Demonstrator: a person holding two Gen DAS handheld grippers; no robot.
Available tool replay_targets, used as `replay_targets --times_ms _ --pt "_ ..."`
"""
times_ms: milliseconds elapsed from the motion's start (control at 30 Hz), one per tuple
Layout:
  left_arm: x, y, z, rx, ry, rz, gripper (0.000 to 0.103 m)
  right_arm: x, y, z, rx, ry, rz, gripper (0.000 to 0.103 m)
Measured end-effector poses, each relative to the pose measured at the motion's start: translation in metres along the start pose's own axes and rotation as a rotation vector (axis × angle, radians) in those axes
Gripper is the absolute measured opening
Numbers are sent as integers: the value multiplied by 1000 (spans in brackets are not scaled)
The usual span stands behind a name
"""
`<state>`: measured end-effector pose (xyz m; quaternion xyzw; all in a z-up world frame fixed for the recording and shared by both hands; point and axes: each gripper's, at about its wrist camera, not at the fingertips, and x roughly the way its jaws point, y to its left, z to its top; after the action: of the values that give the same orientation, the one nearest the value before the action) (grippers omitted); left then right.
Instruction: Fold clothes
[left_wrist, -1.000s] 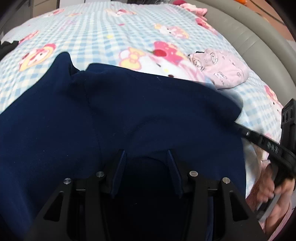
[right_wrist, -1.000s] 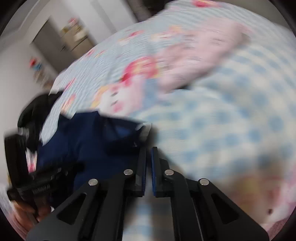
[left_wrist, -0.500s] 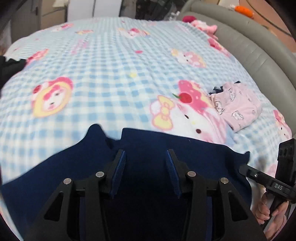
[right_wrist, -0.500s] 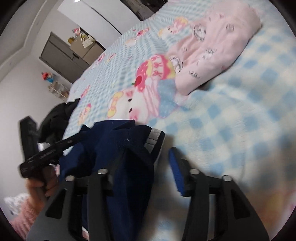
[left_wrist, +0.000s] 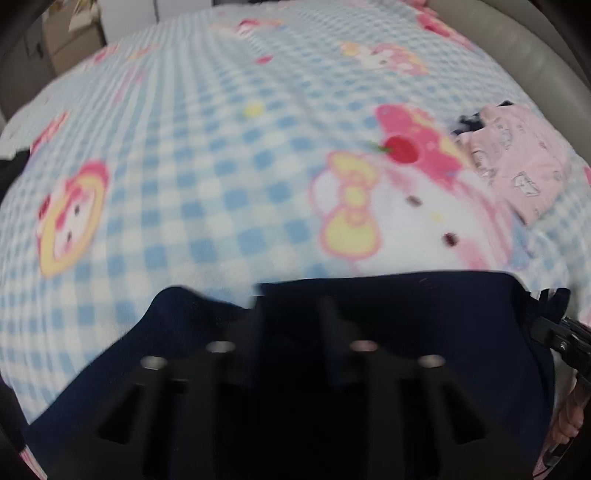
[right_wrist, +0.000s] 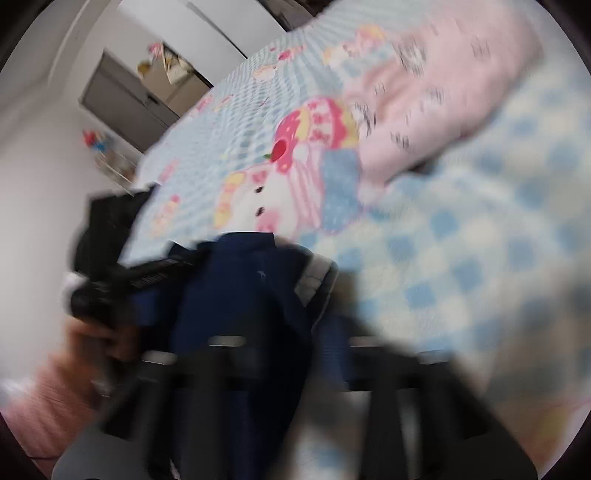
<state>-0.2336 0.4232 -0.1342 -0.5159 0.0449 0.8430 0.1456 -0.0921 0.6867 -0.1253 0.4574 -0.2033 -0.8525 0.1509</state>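
My left gripper (left_wrist: 291, 314) sits low over the dark navy-blue knit garment (left_wrist: 406, 321). Its fingers stand apart, with navy cloth between and beneath them; I cannot tell whether the cloth is pinched or merely lying there. My right gripper (right_wrist: 284, 332) also shows a gap between its fingers, with a bunched fold of the same garment (right_wrist: 240, 295) running through it. The view is badly blurred, so I cannot tell whether it grips the cloth.

The garment lies at the near edge of the blue-and-white checked fleece blanket with cartoon prints (left_wrist: 207, 155), heaped rather than flat. A folded pale pink printed garment (left_wrist: 517, 166) rests farther off to the right, apart from the navy one.

Risks, as I judge them:
- Both views are smeared, which suggests fast movement; loose cloth could slip out and the fold would collapse.
- The cloth is bunched at the right gripper, so closing here might catch several layers and set a crooked crease.
- The garment sits near the blanket's edge and could slide off towards me.
- Fleece may drag on the knit and skew the fold.
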Motion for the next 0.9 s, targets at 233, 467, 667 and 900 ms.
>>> replay_targets --times_ms 233,467,667,900 --pt "-6 1 22 -21 -67 -32 13 -41 -5 2 -21 -185 -50 7" --pt "29 4 21 -11 18 -8 28 -24 -66 3 239 -81 -85 28" --pt "-47 -4 2 -2 -163 -52 47 -74 -44 4 117 -296 -295 32" --pt "-63 -43 -58 116 -115 -184 47 -56 16 -17 -112 -182 -104 32"
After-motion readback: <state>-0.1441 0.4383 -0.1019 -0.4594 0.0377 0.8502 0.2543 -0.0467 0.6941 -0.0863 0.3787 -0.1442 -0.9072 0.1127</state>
